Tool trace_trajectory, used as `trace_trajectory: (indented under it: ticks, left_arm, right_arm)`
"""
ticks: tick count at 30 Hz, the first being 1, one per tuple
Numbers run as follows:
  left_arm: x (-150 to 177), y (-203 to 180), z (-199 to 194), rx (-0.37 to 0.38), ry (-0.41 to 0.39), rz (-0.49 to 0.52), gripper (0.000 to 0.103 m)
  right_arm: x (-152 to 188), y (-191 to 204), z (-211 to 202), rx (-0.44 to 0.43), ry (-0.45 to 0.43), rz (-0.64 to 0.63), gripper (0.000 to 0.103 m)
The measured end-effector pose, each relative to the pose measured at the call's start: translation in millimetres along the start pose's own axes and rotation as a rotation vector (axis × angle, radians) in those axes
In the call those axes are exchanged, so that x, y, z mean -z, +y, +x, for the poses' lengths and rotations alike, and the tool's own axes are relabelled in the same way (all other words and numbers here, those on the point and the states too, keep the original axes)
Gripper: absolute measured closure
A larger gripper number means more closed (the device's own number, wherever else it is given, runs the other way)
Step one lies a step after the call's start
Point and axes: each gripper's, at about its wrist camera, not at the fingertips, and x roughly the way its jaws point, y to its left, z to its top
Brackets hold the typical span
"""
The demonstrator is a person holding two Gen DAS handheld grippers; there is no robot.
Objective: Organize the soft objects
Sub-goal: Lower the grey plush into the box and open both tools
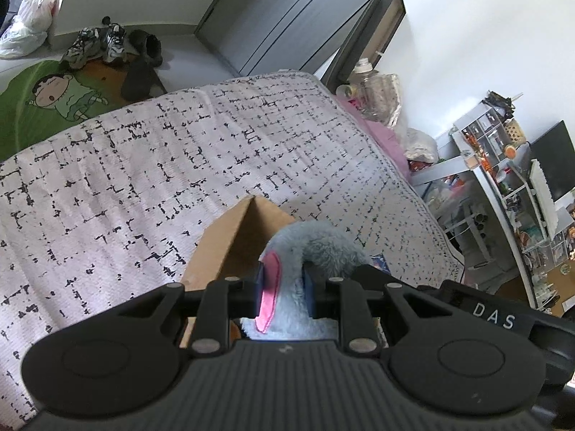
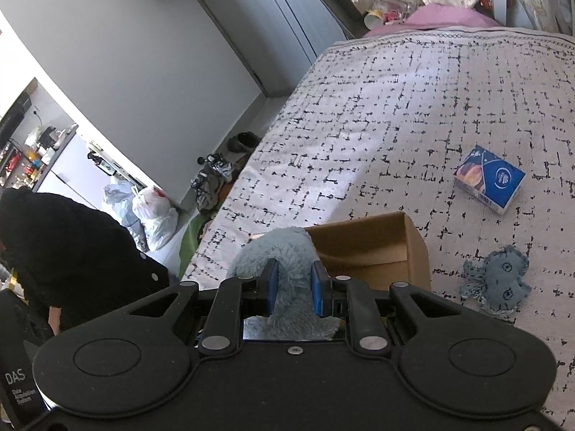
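Observation:
A fluffy pale-blue plush toy with a pink patch is pinched between the blue pads of my left gripper, which is shut on it. My right gripper is shut on another part of the same blue plush toy. The toy hangs just over an open brown cardboard box on the bed; in the right wrist view the cardboard box sits right behind the plush. A small denim-blue soft toy lies on the bedspread to the right of the box.
A blue and white packet lies on the patterned bedspread beyond the denim toy. Shoes and a green mat are on the floor past the bed. A person's dark sleeve is at the left. Cluttered shelves stand at the right.

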Motion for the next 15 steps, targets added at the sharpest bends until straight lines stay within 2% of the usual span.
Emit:
trace_trajectory:
  ticks: [3, 4, 8, 12, 14, 15]
  left_arm:
    - [0.4, 2.2, 5.9, -0.007, 0.007, -0.003, 0.081]
    - [0.5, 3.2, 7.0, -0.010, 0.008, -0.009, 0.080]
    - [1.1, 3.4, 13.9, -0.039, 0.027, -0.004, 0.079]
    - [1.7, 0.9, 14.7, -0.071, 0.042, 0.009, 0.076]
    - [0.8, -0.8, 12.0, -0.078, 0.031, 0.009, 0.073]
    - [0.5, -2.4, 10.2, -0.082, 0.023, 0.014, 0.069]
  right_arm:
    - [0.5, -4.2, 6.8, 0.002, 0.012, 0.011, 0.083]
    - [0.7, -5.9, 9.1, -0.001, 0.016, 0.016, 0.079]
    - [2.3, -12.3, 12.9, 0.001, 0.015, 0.034, 0.077]
    - [3.7, -18.4, 5.9, 0.002, 0.017, 0.049, 0.075]
    - [4.1, -19.8, -0.7, -0.002, 0.013, 0.049, 0.069]
    - [4.4, -20.3, -4.1, -0.003, 0.010, 0.048, 0.067]
